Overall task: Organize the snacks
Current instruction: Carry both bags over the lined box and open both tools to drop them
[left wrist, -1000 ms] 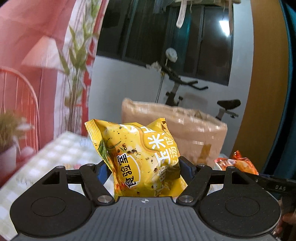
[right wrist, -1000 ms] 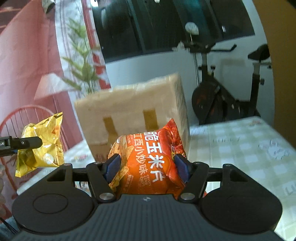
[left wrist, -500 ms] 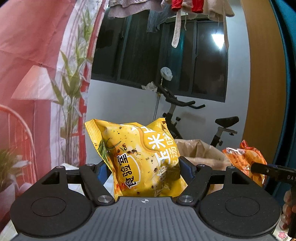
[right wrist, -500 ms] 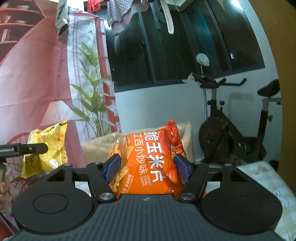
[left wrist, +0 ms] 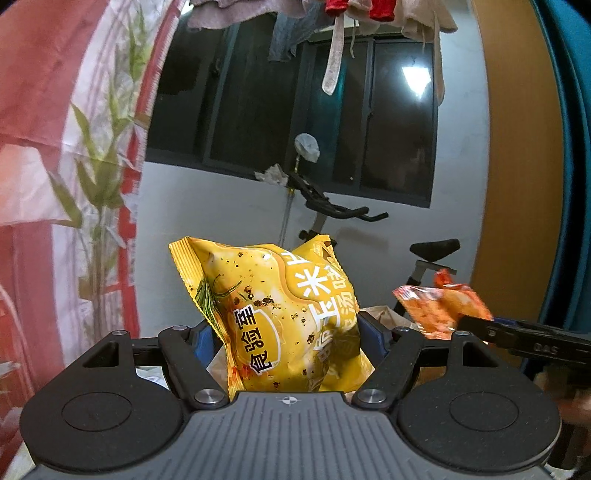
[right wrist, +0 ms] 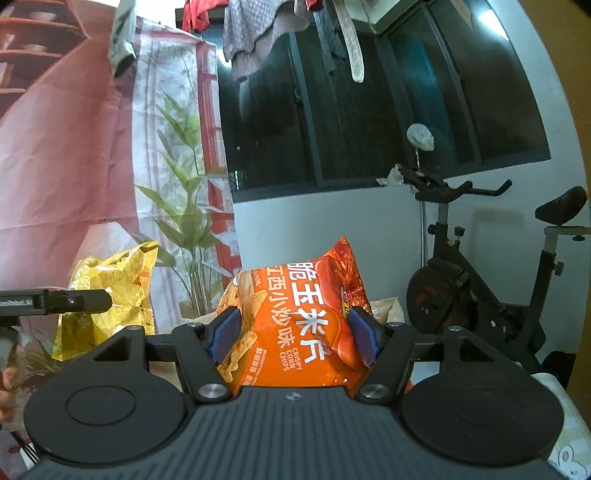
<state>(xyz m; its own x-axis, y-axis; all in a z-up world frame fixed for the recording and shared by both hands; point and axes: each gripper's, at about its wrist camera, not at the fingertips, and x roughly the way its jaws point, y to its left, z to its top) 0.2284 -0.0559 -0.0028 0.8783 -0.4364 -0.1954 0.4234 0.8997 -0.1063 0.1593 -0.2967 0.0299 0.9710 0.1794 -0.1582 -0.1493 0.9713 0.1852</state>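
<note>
Dark window panes [right wrist: 388,110] fill the wall behind, with laundry [right wrist: 258,33] hanging along the top and an exercise bike [right wrist: 491,280] standing against the white wall below them; a red and white curtain printed with bamboo [left wrist: 92,177] hangs to the left. Both grippers are raised and point nearly level at this wall. The left gripper [left wrist: 288,338] is clamped on a yellow snack bag [left wrist: 280,317], its blue pads pressing the bag's lower sides while the puffed top stands upright above the jaws. The right gripper [right wrist: 293,334] is clamped the same way on an orange snack bag [right wrist: 299,317] of corn chips, which also stands upright between the blue pads. Each camera catches the other gripper's bag off to the side, held in the air by a black finger, so the two bags are apart and side by side. Just behind and below the bags, the tan top edge of a paper-wrapped box [right wrist: 384,308] peeks out. At the lower right of the right view, a corner of the checked tablecloth [right wrist: 569,435] shows.
</note>
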